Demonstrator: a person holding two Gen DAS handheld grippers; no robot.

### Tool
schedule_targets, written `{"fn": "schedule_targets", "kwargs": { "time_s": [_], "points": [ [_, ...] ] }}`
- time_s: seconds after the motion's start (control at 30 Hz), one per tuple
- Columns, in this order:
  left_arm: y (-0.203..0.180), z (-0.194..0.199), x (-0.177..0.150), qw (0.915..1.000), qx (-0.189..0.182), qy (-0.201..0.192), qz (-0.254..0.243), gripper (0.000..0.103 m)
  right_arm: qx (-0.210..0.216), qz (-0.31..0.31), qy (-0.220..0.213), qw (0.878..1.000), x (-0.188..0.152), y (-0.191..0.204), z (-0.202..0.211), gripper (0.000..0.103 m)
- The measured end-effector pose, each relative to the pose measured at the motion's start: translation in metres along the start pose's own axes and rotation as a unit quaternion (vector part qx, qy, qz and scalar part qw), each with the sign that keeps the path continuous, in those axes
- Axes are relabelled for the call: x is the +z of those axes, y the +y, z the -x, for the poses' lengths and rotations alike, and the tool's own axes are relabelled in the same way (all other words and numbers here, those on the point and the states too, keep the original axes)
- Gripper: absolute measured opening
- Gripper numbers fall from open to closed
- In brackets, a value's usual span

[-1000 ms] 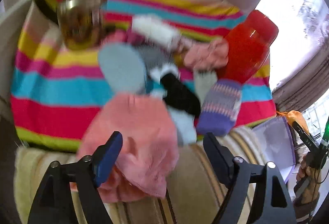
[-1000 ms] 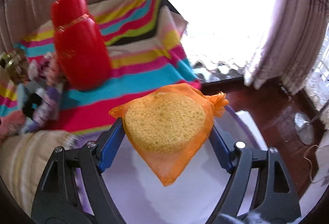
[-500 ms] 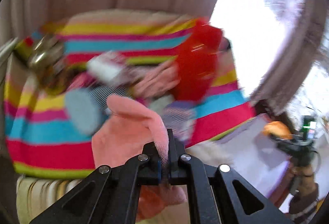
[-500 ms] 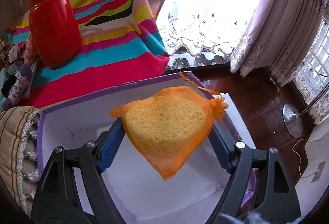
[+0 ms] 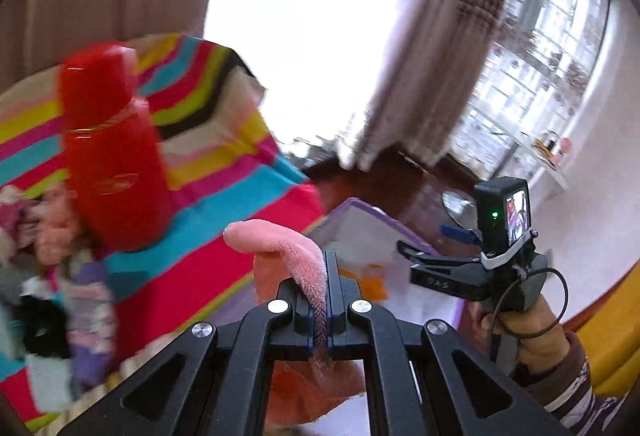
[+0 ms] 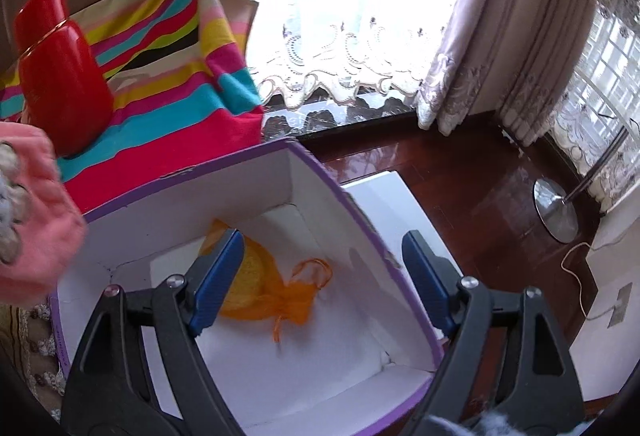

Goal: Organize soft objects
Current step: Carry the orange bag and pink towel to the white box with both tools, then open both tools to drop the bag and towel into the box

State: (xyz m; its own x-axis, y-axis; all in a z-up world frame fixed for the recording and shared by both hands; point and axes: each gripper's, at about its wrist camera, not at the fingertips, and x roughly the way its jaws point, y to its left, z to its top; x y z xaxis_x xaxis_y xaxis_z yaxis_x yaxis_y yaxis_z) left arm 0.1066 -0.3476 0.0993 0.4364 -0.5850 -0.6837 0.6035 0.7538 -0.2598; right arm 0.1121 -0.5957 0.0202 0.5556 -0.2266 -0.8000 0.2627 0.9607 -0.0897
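Observation:
My left gripper (image 5: 327,288) is shut on a pink fleece cloth (image 5: 296,252) and holds it in the air near the purple-edged white box (image 5: 360,232). The cloth also shows at the left edge of the right wrist view (image 6: 36,211). My right gripper (image 6: 322,276) is open and empty above the box (image 6: 192,175). An orange mesh bag with a yellow sponge (image 6: 272,288) lies on the box floor below it. More socks and soft items (image 5: 60,300) lie piled on the striped blanket (image 5: 224,220).
A red bottle (image 5: 112,151) stands on the blanket beside the pile and shows in the right wrist view (image 6: 60,75). A dark wooden floor (image 6: 460,187), curtains (image 6: 500,35) and a lamp base (image 6: 558,211) lie beyond the box. A white lid (image 6: 392,203) lies beside the box.
My left gripper closed on the pink cloth, lifted it off the pile and swung right toward the box. My right gripper opened and dropped the orange sponge bag into the box.

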Motion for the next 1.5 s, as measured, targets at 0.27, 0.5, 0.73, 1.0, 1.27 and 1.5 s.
{"fn": "schedule_targets", "kwargs": {
  "time_s": [0.27, 0.5, 0.73, 1.0, 1.27, 1.5],
  "points": [
    [-0.037, -0.049, 0.012, 0.996, -0.061, 0.064, -0.015, 0.05, -0.004, -0.031, 0.005, 1.0, -0.005, -0.024, 0.004, 0.084],
    [-0.045, -0.038, 0.014, 0.9942, -0.095, 0.048, -0.017, 0.074, 0.003, -0.037, 0.003, 0.999, -0.006, -0.024, 0.009, 0.084],
    [-0.018, -0.029, 0.01, 0.9965, -0.08, 0.021, 0.007, 0.074, 0.03, -0.028, 0.005, 0.999, -0.005, -0.006, 0.011, 0.088],
    [0.024, 0.003, -0.014, 0.9988, -0.037, -0.023, 0.022, 0.074, 0.073, 0.002, 0.002, 0.997, -0.006, 0.037, 0.017, 0.088],
    [0.091, 0.034, -0.044, 0.996, 0.027, -0.033, 0.079, 0.074, 0.129, 0.024, -0.041, 0.99, 0.006, 0.089, 0.043, 0.09],
    [0.191, 0.086, -0.068, 0.9686, 0.105, -0.077, 0.212, 0.074, 0.167, 0.08, -0.065, 0.981, 0.018, 0.153, 0.061, 0.09]
  ]
}}
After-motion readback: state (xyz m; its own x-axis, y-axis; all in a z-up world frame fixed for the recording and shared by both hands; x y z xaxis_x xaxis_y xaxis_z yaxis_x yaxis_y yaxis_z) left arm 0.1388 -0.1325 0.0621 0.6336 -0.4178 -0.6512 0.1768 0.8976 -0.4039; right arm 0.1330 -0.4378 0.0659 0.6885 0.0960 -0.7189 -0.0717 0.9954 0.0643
